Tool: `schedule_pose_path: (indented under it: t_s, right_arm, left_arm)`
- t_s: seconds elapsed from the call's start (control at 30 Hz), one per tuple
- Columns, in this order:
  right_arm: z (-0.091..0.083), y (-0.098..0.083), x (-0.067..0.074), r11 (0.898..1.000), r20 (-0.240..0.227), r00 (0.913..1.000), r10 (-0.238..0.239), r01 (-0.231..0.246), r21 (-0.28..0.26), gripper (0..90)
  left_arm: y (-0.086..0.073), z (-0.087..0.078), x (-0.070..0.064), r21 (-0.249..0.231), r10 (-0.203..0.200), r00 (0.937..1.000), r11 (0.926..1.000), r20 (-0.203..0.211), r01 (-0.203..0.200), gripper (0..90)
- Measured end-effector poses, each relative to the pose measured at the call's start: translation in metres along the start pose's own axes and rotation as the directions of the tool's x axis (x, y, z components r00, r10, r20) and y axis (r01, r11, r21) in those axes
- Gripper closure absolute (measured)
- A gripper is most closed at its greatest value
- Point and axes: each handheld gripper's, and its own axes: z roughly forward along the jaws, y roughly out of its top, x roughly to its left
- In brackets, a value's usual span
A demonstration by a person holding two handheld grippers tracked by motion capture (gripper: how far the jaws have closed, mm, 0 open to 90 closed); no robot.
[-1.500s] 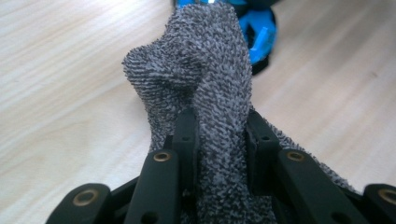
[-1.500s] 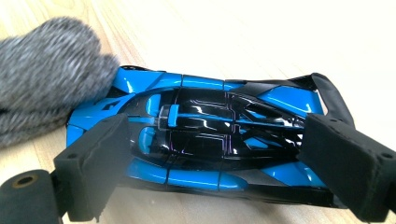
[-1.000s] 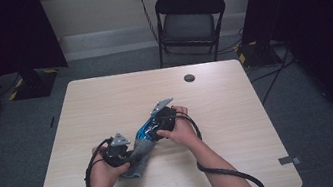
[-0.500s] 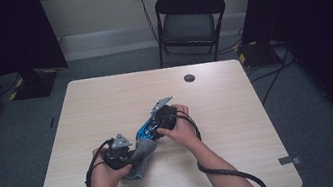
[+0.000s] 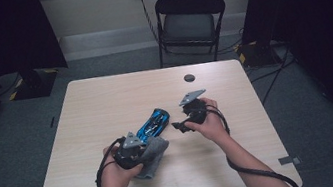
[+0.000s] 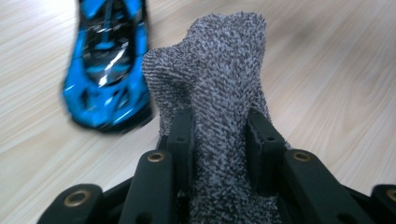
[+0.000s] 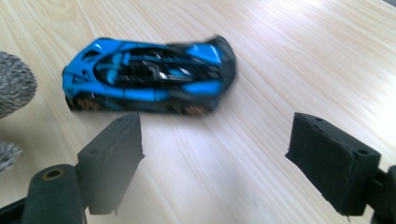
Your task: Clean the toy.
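With right claw (image 5: 178,125) now pulled back right of the car: jaws spread, nothing between.
Car (image 5: 152,124): freed, resting on surface (image 5: 105,103), mid-centre.
Left claw (image 6: 219,135): clamped on grey cloth (image 6: 219,84), near-left of car.
Meaning: likely wiping next, car unsteadied.

each hand carries black tongs. the left tongs (image 6: 219,140) have two blocky black jaws on arms set with brass-ringed screws. the right tongs (image 7: 229,163) have square matte pads. a grey three-cornered plate tops each, and a black cable trails toward 6 o'clock. forearms bare.
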Motion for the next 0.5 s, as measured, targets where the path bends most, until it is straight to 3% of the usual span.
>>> schedule_pose_path:
  t_s: [0.17,0.33,0.5]
  right_arm:
    - [-0.023,-0.021,-0.013,0.999,0.016,0.9993,0.033,-0.033,-0.006,17.4]
    - [-0.041,-0.041,-0.021,0.999,0.027,0.9991,0.032,-0.032,0.000,18.1]
    - [-0.054,-0.063,-0.027,0.999,0.045,0.9979,0.046,-0.046,0.005,18.7]
  left_arm:
    - [0.021,0.026,-0.016,-0.023,0.008,0.9998,0.9997,0.020,-0.007,66.6]
    - [0.040,0.058,-0.029,-0.004,0.018,0.9994,0.9998,0.029,-0.018,66.7]
    - [0.061,0.086,-0.032,0.021,0.042,0.9991,0.9989,-0.009,-0.042,65.8]
